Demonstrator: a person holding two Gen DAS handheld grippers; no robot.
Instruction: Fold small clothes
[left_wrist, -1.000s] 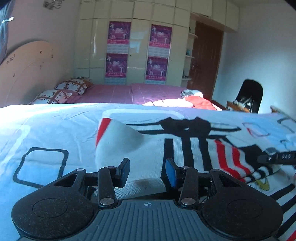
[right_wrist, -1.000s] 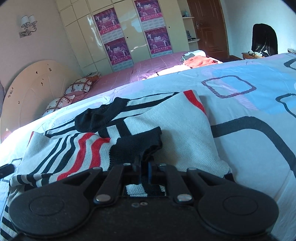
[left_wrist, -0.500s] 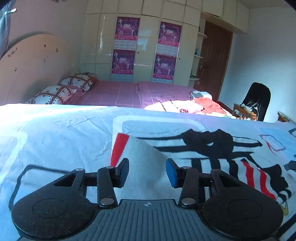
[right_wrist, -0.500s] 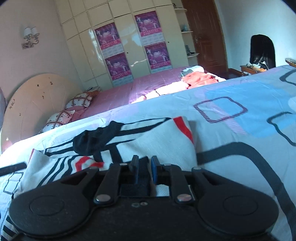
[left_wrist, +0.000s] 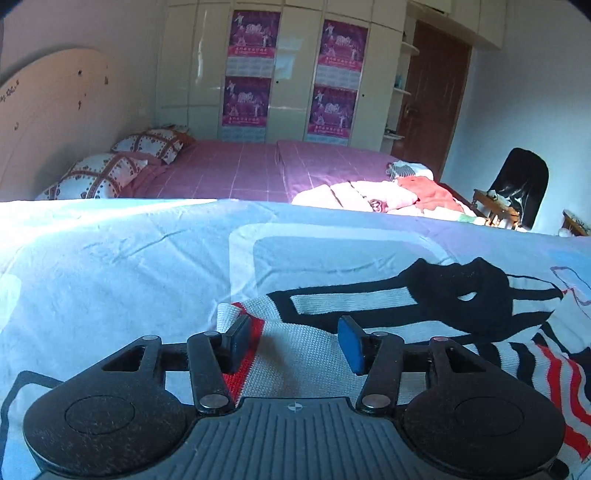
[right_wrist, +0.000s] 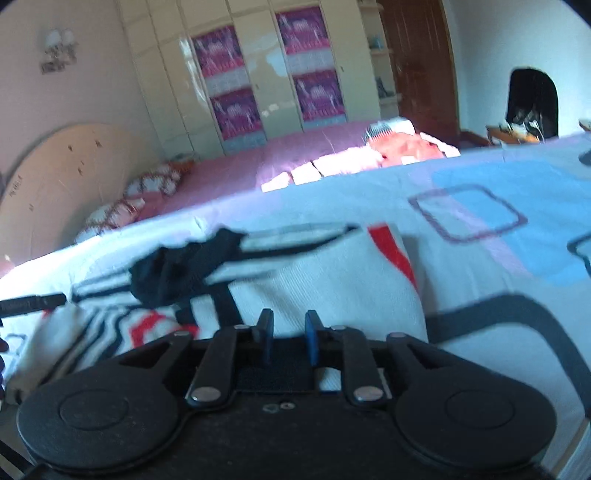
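A small white knit sweater with black and red stripes lies on the blue patterned bedsheet. My left gripper is open, its jaws wide apart just above the sweater's red-edged left end. In the right wrist view the sweater lies with its right part folded over, a red band at its far corner. My right gripper is open by a narrow gap and holds nothing, low over the folded white panel. The left gripper's tip shows at the left edge.
The bedsheet stretches to the right with square outlines. Beyond it is a pink bed with pillows and a pile of clothes. A wardrobe, a brown door and a chair stand at the back.
My right gripper has let go of the sweater's black-edged fold and opened a little. My left gripper stayed open and drew back to the sweater's left end.
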